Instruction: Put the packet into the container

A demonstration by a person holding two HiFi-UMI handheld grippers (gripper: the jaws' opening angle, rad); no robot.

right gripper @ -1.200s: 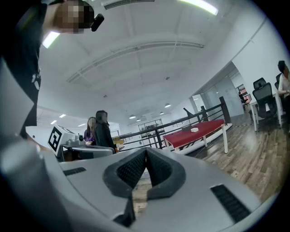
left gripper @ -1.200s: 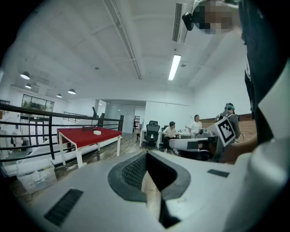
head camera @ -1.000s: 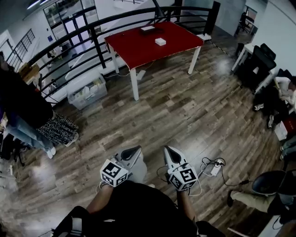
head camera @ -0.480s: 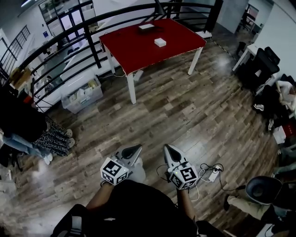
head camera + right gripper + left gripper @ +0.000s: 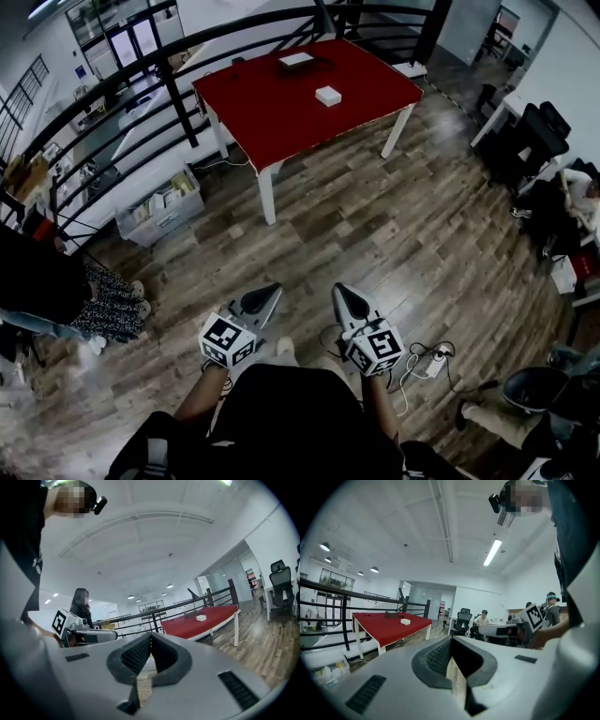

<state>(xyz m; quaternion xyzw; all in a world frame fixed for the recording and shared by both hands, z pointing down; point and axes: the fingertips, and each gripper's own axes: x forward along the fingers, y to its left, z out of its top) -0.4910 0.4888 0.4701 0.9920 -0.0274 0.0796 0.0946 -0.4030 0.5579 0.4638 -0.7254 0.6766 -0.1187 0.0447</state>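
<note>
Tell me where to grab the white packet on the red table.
Probably from straight above, pinching two opposite sides. The packet lies flat on the table as a low block. There is bare top all round it and the container is well apart, so nothing blocks a top-down pinch.

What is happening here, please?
A person stands on the wooden floor, holding the left tongs and the right tongs, both shut and empty. Nothing is handled yet. The small white packet and a flat box, probably the container, lie apart on the red table ahead, away from the person.
</note>
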